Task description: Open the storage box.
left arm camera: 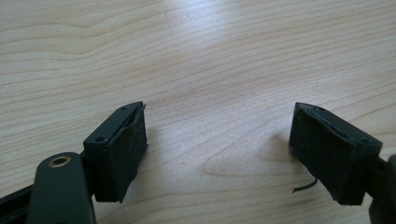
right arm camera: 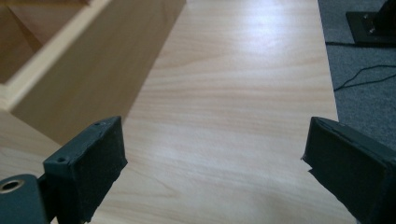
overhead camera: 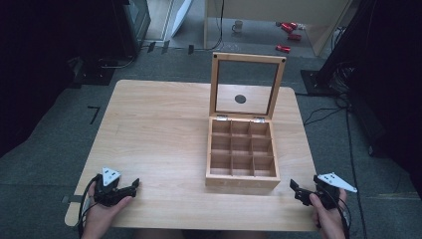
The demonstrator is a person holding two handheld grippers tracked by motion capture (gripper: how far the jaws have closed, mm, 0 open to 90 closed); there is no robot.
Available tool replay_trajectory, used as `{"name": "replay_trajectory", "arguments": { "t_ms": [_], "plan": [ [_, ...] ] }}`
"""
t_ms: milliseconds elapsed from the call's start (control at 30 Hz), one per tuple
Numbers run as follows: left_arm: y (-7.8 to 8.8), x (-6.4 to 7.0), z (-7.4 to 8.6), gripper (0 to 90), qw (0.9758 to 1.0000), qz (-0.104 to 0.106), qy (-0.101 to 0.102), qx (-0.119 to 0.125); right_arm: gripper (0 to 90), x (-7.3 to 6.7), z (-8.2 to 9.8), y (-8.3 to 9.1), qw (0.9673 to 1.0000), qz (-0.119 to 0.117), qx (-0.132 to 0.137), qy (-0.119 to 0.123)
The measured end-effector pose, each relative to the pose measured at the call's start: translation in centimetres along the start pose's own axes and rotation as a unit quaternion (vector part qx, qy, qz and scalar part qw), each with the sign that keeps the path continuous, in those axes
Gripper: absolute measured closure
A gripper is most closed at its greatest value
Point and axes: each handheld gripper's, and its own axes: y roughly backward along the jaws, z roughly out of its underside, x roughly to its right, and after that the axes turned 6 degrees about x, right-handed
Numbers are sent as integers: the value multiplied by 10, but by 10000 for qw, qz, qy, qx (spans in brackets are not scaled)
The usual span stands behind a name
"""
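A wooden box (overhead camera: 242, 182) with a grid of empty compartments stands right of the table's middle, its glass-paned lid (overhead camera: 247, 84) raised upright at the back. My left gripper (overhead camera: 130, 189) rests at the table's front left corner, held by a hand, jaws wide open over bare wood (left arm camera: 217, 135). My right gripper (overhead camera: 297, 191) sits at the front right corner, just right of the box, also open with nothing between its jaws (right arm camera: 215, 163). In the right gripper view the box's side wall (right arm camera: 88, 74) lies close on the left.
The light wooden table (overhead camera: 154, 134) has bare surface left of the box. A small dark round spot (overhead camera: 240, 98) shows through the lid pane. Beyond the table lie grey floor, cables (overhead camera: 323, 114), a cup (overhead camera: 238, 26) and red items (overhead camera: 288, 27).
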Motion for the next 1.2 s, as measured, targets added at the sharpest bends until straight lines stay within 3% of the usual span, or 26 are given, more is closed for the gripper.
{"name": "replay_trajectory", "arguments": {
  "t_ms": [467,833,1200],
  "plan": [
    [0,0,0,199,10000,-7,6,5,60,7,25,-3,9994,120,-314,82],
    [0,1,0,200,10000,-6,14,14,56,0,28,-7,9970,319,-550,447],
    [0,1,0,200,10000,-5,14,15,50,0,29,-8,9969,308,-560,458]
  ]
}}
